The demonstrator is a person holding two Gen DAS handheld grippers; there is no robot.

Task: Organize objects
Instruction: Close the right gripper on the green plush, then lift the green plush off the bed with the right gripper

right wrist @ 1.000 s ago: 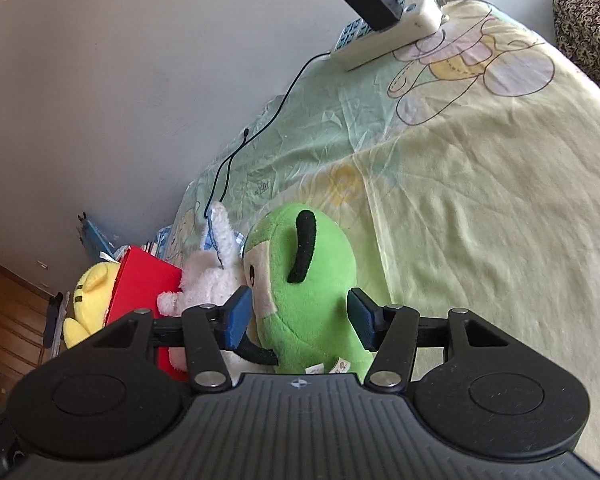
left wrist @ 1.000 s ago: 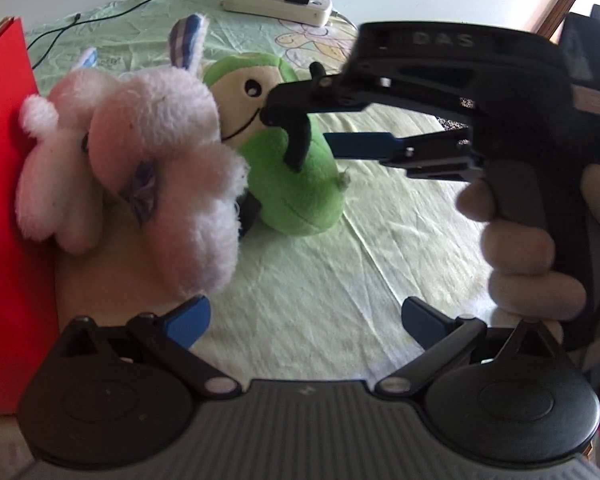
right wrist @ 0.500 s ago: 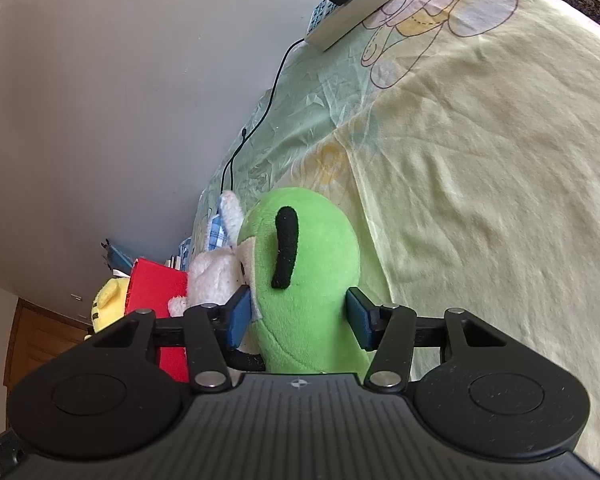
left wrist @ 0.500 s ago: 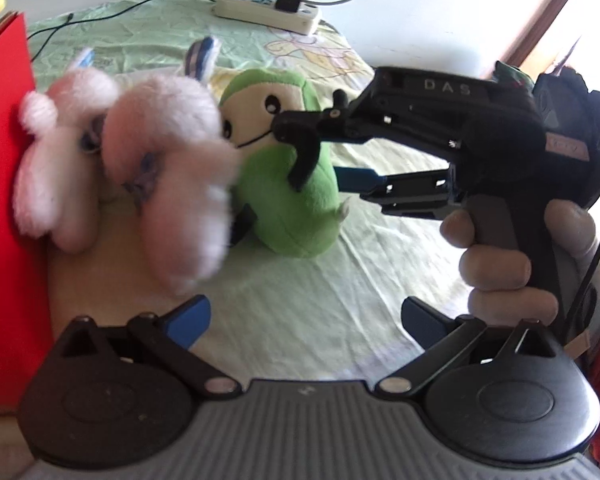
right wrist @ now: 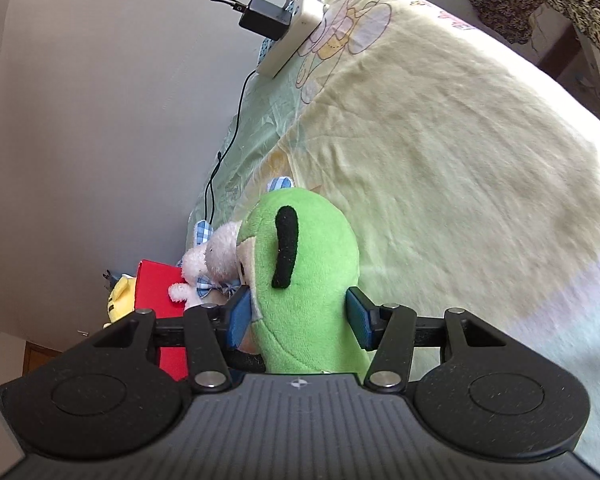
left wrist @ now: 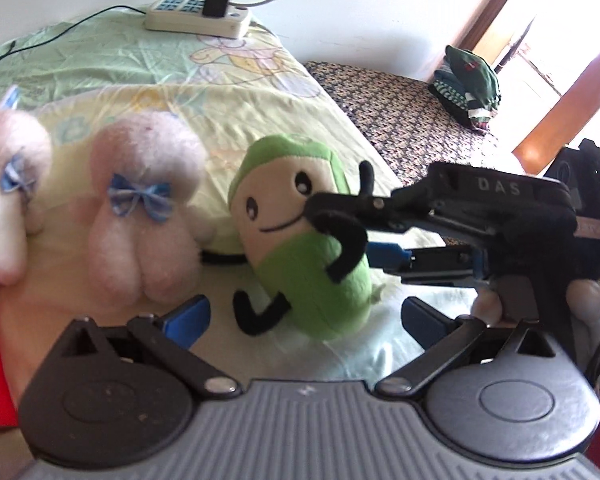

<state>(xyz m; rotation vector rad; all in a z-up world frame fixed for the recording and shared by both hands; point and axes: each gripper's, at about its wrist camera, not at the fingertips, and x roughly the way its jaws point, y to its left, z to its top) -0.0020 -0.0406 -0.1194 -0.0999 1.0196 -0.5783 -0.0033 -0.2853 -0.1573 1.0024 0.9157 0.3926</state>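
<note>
Plush grasped on the bedsheet

Fingers of the right gripper (right wrist: 298, 316) clasp the green bean-shaped plush toy with a cream face and black limbs (right wrist: 304, 280), one blue pad pressed to each flank. In the left wrist view the same toy (left wrist: 300, 248) sits between and just ahead of the spread, empty fingers of the left gripper (left wrist: 304, 316), resting on the pale green and yellow printed bedsheet (left wrist: 140, 64). Beside the left finger lie two fluffy pink-white plush rabbits with blue checked bows (left wrist: 140, 216). Beyond them, from the right gripper, a red box (right wrist: 156, 300) stands with a yellow plush (right wrist: 120, 296) behind it; its contents are hidden. Far ahead lies a white power strip (left wrist: 198, 22).
</note>
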